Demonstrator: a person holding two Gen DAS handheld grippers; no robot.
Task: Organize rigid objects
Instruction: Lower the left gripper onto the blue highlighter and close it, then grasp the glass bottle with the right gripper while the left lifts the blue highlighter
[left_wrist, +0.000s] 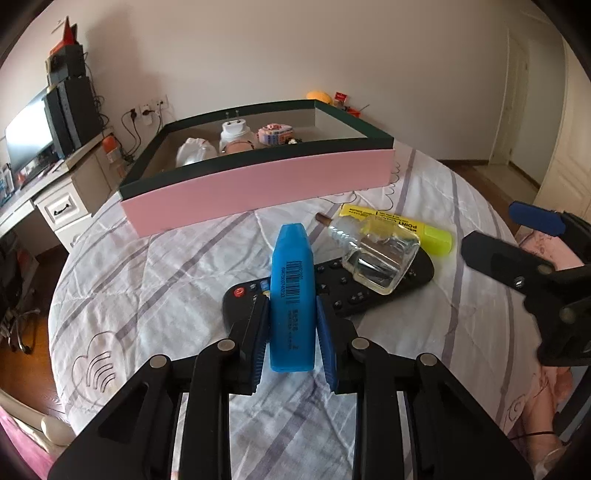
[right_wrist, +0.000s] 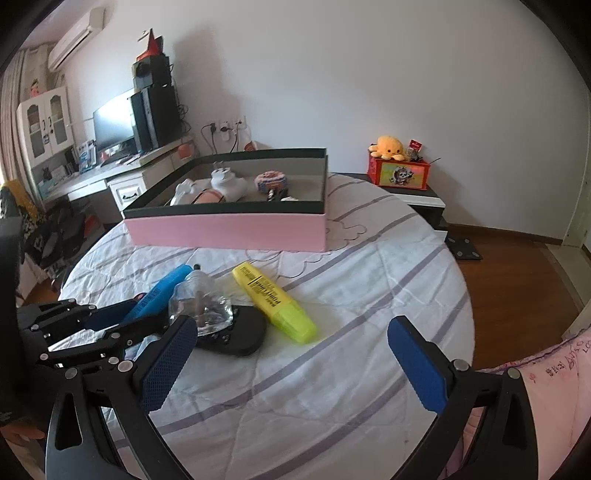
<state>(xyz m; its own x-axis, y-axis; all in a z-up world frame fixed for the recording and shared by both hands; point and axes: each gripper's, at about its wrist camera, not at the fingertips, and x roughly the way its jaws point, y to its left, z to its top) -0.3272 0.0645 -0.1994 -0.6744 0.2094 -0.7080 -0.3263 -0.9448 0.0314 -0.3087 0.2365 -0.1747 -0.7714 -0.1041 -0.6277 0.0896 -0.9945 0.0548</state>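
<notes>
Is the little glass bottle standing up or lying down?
Lying down. The glass bottle is tipped on its side across the black remote, its neck pointing toward the pink box.

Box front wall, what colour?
Pink, with a dark green rim; the box shows best in the right wrist view.
</notes>
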